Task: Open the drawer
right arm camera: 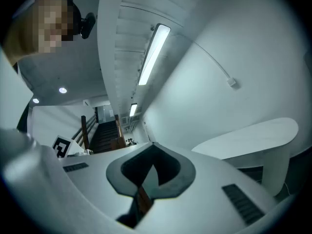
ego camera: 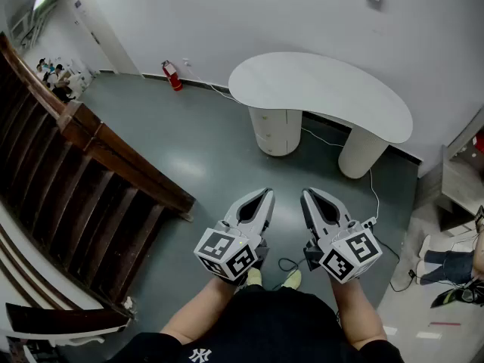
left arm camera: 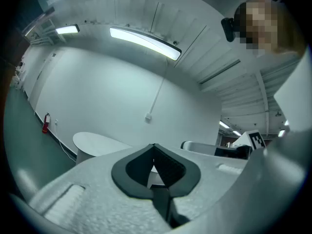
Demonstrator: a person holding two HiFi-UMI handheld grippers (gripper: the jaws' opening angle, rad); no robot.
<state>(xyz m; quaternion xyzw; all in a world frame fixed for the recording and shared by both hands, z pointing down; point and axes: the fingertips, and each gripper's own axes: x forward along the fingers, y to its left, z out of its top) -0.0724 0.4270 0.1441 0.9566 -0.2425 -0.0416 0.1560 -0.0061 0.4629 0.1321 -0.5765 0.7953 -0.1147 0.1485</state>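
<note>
- While standing well back from the goal, could clip the dark stair banister point(ego camera: 113, 153) at far left with a wide elbow swing.
- Red fire extinguisher point(ego camera: 172, 75) against the wall; label too small to read.
- "NY" monogram on the black shirt point(ego camera: 198, 353), the only legible writing. Black-and-white square markers on both cubes, no letters.
- Left claw point(ego camera: 267, 193) pressed together, pinching nothing, held about level.
- Drawer point(ego camera: 270, 121) set in the round pedestal under the white tabletop point(ego camera: 325, 89); looks shut, well apart from both claws. No handle made out, so likely to slip off the smooth front on a shallow grip.
- Right claw point(ego camera: 307, 193) likewise pressed together and empty. Would only butt the drawer front unless spread first.
- Power strip point(ego camera: 369, 223) and white cable lying on the floor to the right of the approach; risk of a trip or snag if stepped wide.
</note>
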